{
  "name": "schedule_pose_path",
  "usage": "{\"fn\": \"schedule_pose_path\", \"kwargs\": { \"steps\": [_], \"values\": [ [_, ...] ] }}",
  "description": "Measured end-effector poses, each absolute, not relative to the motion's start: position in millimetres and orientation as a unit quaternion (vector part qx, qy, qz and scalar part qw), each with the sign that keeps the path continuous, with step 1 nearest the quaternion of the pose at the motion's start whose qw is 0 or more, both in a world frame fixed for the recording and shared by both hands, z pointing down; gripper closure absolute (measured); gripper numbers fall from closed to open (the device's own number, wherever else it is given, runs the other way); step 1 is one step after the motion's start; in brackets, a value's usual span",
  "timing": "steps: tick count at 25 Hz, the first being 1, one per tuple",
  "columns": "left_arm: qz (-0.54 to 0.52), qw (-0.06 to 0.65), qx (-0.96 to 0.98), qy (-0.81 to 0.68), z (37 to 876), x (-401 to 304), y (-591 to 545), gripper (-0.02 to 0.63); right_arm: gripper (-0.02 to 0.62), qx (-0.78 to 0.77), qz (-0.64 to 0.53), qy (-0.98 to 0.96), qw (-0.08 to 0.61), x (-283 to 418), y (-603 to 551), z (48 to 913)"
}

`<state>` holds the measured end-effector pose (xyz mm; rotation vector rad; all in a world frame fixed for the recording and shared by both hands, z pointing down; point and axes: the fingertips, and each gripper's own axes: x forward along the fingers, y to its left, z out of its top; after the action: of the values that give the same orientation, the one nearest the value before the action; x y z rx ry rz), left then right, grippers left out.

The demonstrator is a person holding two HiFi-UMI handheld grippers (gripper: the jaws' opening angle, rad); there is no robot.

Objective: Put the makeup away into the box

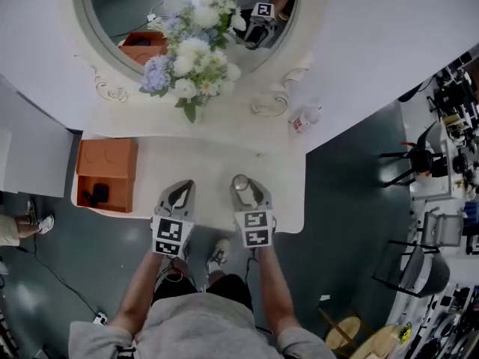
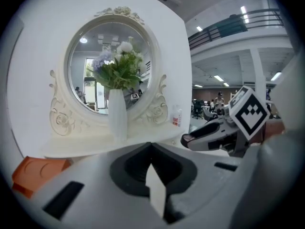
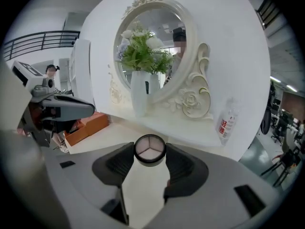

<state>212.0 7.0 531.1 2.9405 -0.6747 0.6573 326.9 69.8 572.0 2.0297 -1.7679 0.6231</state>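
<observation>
Clamped in the right claw (image 3: 150, 152), a round black-rimmed compact (image 3: 150, 147) shows its three-part lid only in the right gripper view. Left claw (image 2: 151, 147) is clenched on nothing. Only the head view looks into the open orange box (image 1: 120, 189) at the white bench's (image 1: 202, 163) left edge, with bare bench between it and the claws.

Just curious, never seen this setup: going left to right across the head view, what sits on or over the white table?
orange box, left gripper, right gripper holding a round compact, small bottle
</observation>
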Motion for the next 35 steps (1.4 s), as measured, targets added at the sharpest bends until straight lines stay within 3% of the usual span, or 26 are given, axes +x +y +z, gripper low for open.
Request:
{"fn": "schedule_pose_path", "kwargs": {
  "steps": [17, 35],
  "values": [
    [0.194, 0.04, 0.909, -0.366, 501, 54, -50, 0.604, 0.376, 0.608, 0.162, -0.751, 0.201, 158, -24, 532],
    [0.194, 0.084, 0.85, -0.482, 523, -105, -102, 0.604, 0.376, 0.477, 0.146, -0.832, 0.241, -12, -104, 557]
  ]
}}
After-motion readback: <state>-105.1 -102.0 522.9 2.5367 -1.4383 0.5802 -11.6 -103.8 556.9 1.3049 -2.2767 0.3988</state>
